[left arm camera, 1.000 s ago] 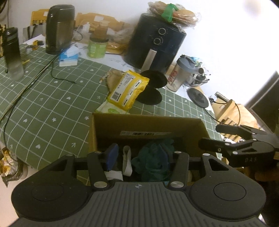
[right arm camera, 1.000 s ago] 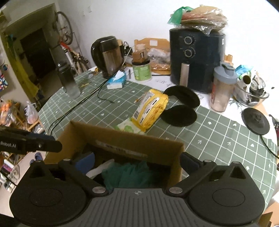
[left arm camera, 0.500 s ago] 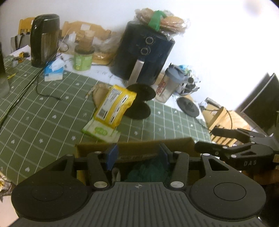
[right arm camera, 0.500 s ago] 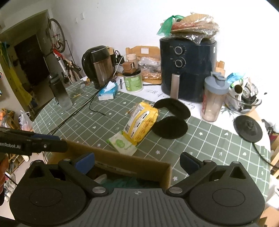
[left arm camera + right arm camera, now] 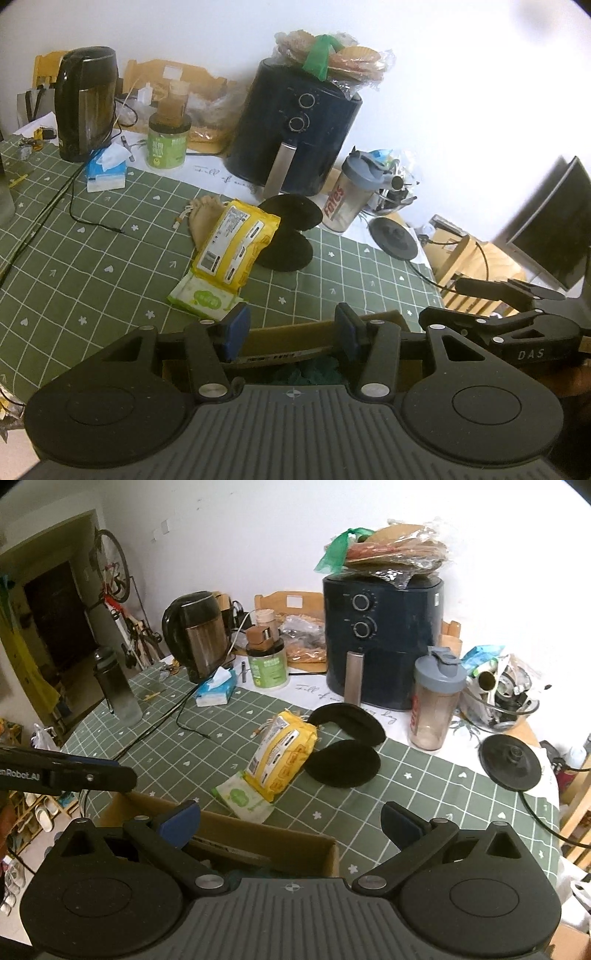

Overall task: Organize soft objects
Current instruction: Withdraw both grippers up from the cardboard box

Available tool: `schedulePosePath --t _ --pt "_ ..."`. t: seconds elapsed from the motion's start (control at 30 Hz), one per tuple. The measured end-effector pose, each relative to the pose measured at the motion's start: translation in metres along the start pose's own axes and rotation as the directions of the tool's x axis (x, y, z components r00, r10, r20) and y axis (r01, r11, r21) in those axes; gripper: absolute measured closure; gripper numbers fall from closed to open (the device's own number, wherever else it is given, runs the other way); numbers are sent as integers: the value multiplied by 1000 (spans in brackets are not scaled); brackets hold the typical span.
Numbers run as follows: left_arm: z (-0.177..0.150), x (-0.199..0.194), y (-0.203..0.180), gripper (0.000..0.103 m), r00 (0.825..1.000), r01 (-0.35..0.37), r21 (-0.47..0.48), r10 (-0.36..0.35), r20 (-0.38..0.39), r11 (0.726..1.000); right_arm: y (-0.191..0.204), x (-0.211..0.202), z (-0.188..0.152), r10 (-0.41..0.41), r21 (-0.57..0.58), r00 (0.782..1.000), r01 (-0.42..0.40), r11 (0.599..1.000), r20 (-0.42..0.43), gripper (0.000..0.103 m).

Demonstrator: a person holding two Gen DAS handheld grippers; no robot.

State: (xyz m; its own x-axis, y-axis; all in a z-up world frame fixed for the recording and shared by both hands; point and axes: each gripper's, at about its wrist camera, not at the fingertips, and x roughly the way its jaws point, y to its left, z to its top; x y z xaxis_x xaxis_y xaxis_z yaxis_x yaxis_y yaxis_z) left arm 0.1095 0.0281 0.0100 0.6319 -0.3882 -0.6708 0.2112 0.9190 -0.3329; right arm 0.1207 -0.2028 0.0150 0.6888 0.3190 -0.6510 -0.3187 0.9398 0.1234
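Note:
A cardboard box [image 5: 291, 334] stands at the near table edge with a teal cloth [image 5: 306, 373] inside. My left gripper [image 5: 291, 332] hovers over its far wall, open, with nothing between the blue pads. My right gripper [image 5: 291, 823] is open wide above the same box [image 5: 258, 840], also empty; it shows at the right in the left wrist view [image 5: 441, 300]. Beyond the box lie a yellow packet [image 5: 236, 243], a green wipes pack [image 5: 201, 297], black earmuffs [image 5: 291, 229] and a tan pouch [image 5: 205, 218] on the green checked cloth.
At the back stand a dark air fryer [image 5: 295, 129], a kettle [image 5: 86, 103], a green tub [image 5: 168, 144], a tissue pack [image 5: 105, 170] and a shaker bottle [image 5: 347, 199]. A black cable [image 5: 74, 206] runs across the left; a kettle base [image 5: 393, 238] lies right.
Both grippers have lifted and drawn back from the box. Its inside, with the teal cloth and white item, has slipped almost out of view. More of the table shows.

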Motion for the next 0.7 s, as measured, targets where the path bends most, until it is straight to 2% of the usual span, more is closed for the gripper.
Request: schedulePosePath --t 0.3,0.37,0.4,0.7 --pt "2 -14 -7 52 999 -21 26 20 25 999 -17 -22 -2 -40 35 998 38 999 43 0" --pt "2 -18 -8 50 999 -23 36 22 35 999 -21 -28 -4 -53 39 998 51 998 46 0" --pt "2 -20 -9 47 999 -24 40 22 40 999 -23 -29 -5 -58 44 997 56 997 46 0" --pt "-4 -22 -4 46 998 -51 57 50 30 997 -38 -29 -20 -149 72 989 148 986 18 0"
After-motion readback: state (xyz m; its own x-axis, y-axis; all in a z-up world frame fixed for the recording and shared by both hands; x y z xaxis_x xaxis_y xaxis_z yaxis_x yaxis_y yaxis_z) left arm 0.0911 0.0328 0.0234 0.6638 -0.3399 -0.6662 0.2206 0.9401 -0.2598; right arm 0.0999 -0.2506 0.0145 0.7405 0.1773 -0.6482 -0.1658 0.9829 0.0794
